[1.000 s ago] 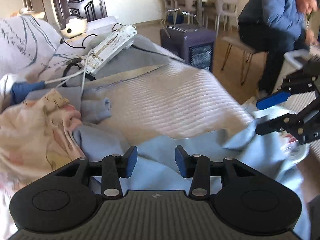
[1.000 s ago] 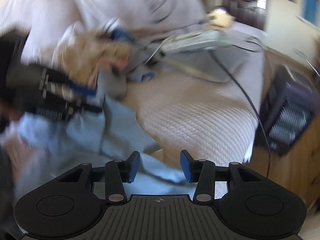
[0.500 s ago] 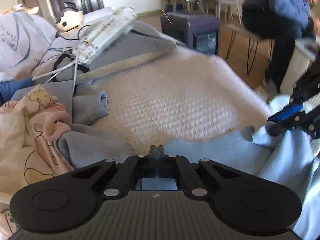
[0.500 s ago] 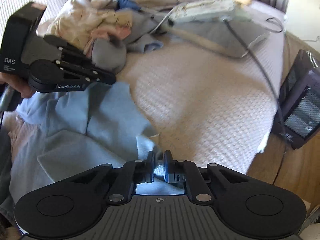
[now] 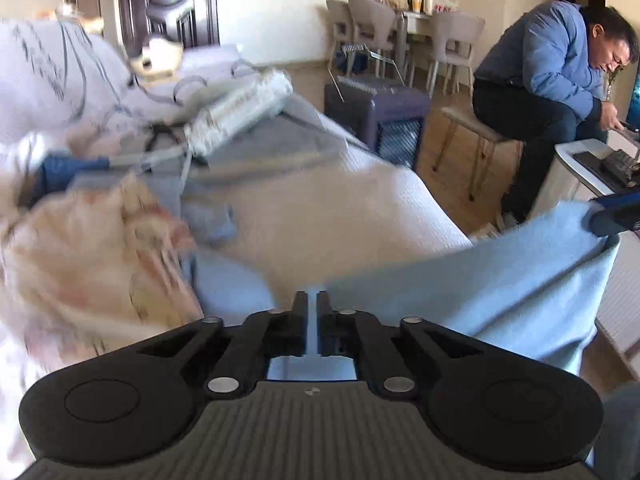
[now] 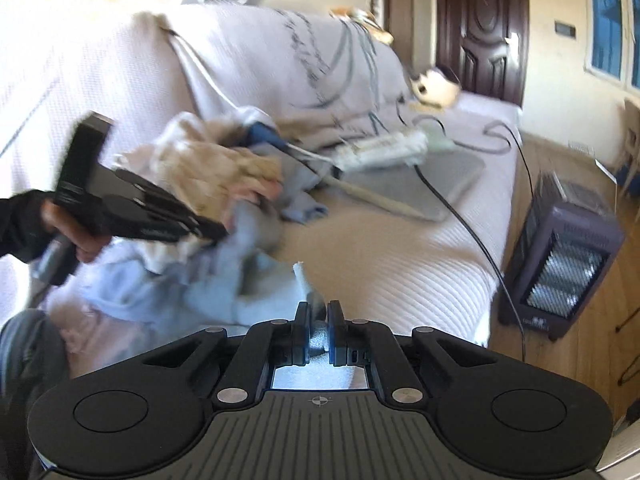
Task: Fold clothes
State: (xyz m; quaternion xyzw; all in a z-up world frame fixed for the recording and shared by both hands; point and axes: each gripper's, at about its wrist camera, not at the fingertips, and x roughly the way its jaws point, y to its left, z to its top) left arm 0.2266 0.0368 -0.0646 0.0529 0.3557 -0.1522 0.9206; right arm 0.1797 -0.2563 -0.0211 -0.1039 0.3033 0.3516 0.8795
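The left gripper (image 5: 312,304) is clenched on one edge of the light blue garment (image 5: 480,280), the right gripper (image 6: 318,314) clamped on another, so the cloth hangs stretched between them, above the sofa (image 6: 400,248), ready for folding.

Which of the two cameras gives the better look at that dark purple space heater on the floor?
The right wrist view: the dark purple space heater stands sharp, with its glowing grille facing the camera. In the left wrist view the heater is farther off, and the bed hides its base.
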